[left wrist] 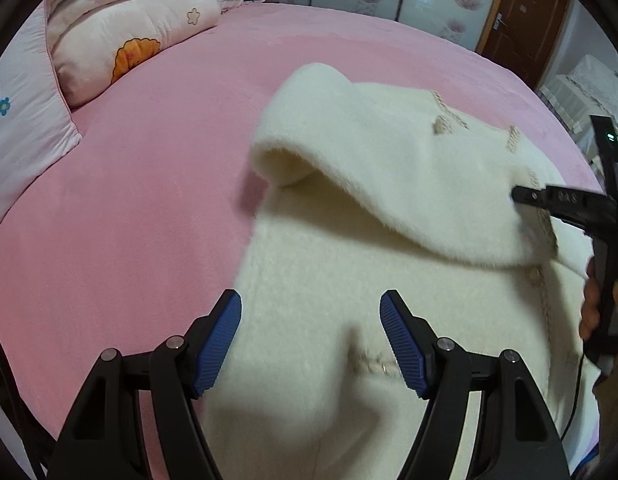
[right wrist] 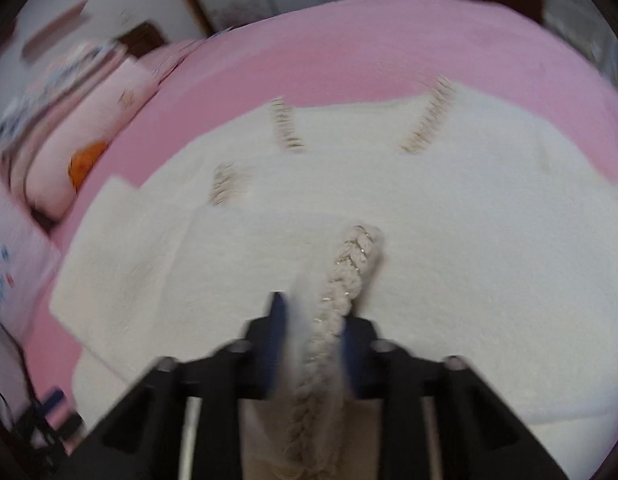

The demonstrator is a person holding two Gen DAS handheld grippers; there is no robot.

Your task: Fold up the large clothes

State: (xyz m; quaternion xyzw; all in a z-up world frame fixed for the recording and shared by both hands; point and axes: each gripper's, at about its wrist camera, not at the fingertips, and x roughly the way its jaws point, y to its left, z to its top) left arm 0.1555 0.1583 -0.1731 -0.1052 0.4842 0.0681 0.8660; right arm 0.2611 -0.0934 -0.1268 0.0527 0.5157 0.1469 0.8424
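Pink bed bears cream coat; right gripper jaws pinch its braided edge, left gripper jaws spread.

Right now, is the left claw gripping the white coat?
No: the left claw stands open above the white coat, its blue pads apart with no fabric pinched between them.

Your left hand-held gripper hangs with jaws apart over the cream fleece coat on the pink bed. At the right edge, your right hand-held gripper lifts a folded flap of it.
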